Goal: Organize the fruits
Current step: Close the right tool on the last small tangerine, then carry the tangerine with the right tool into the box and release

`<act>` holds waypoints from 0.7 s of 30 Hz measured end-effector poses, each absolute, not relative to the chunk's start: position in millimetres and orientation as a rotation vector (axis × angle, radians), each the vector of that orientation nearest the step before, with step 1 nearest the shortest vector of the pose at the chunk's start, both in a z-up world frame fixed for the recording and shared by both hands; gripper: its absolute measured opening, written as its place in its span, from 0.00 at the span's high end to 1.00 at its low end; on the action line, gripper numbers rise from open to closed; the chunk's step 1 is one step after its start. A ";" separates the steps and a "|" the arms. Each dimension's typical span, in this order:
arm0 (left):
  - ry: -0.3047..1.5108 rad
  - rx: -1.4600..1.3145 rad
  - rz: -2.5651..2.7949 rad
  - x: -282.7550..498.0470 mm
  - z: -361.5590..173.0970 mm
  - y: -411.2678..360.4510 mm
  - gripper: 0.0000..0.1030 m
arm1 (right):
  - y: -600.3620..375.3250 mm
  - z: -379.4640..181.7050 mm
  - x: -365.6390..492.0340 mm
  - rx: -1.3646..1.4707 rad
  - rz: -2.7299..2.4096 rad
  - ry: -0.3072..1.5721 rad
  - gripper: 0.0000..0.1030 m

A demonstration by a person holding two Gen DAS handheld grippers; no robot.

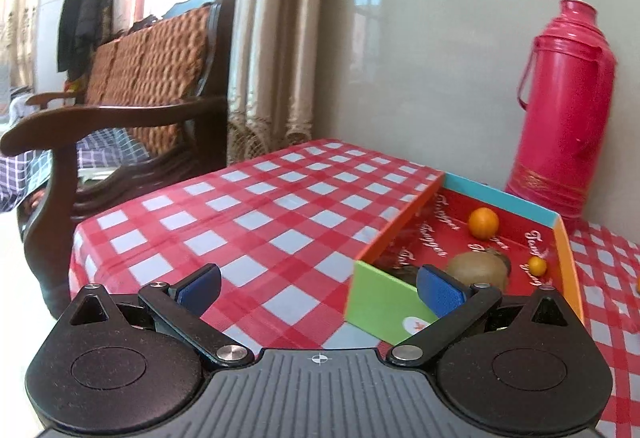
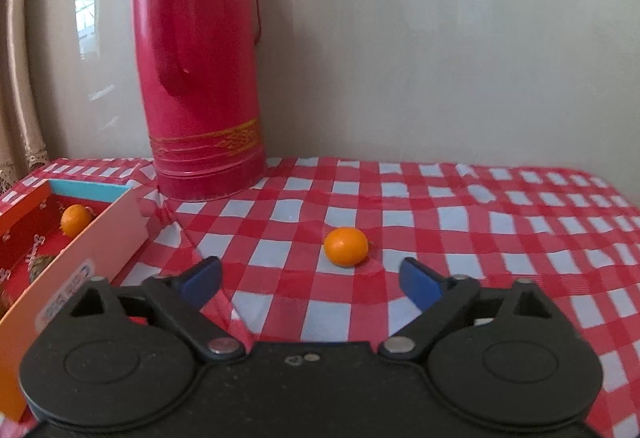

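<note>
white cursive script is repeated across the red inner floor of the box (image 1: 440, 234); it cannot be read with certainty, and only a word starting with a "t" is made out. a white round sticker (image 1: 414, 324) with a small orange mark is seen on the box's green end wall, with no legible letters. a white label (image 2: 66, 298) with blue and orange print is carried on the box's outer side wall in the right wrist view, too blurred to be read.

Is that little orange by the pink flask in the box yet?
Out. The orange sits on the checked cloth, beside the box.
</note>
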State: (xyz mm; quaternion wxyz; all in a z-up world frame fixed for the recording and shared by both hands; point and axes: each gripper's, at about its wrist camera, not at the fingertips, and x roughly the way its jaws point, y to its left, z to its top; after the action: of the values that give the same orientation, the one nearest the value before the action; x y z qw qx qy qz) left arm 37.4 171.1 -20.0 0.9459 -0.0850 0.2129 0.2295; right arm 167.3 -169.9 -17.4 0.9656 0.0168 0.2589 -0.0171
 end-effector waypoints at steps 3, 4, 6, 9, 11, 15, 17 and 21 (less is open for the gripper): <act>0.435 -0.166 0.491 37.7 -21.7 175.0 0.00 | -175.9 -19.0 186.7 0.056 -0.032 0.561 0.35; 0.434 -0.165 0.494 37.9 -22.1 176.0 0.00 | -178.7 -20.5 193.5 0.063 -0.038 0.572 0.35; 0.437 -0.164 0.496 38.4 -22.5 177.9 0.00 | -182.2 -23.3 204.2 0.063 -0.048 0.591 0.36; 0.442 -0.159 0.500 39.5 -23.4 179.7 0.00 | -186.4 -27.3 217.7 0.061 -0.065 0.619 0.44; 0.447 -0.158 0.500 40.3 -23.9 180.3 0.00 | -188.3 -30.5 225.2 0.049 -0.082 0.637 0.46; 0.449 -0.156 0.499 40.5 -24.2 180.5 0.00 | -188.9 -36.9 234.8 0.029 -0.083 0.669 0.64; 0.449 -0.153 0.499 40.6 -24.4 180.7 0.00 | -189.3 -39.1 235.8 0.032 -0.084 0.676 0.70; 0.449 -0.153 0.504 39.9 -24.3 180.4 0.00 | -187.7 -38.8 235.8 0.020 -0.079 0.670 0.71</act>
State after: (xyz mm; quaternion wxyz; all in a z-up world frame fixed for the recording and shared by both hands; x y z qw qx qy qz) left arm 39.9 180.4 -24.3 0.9407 -0.0748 0.2200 0.2470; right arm 235.8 -187.7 -38.8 0.9436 0.0097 0.3287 -0.0386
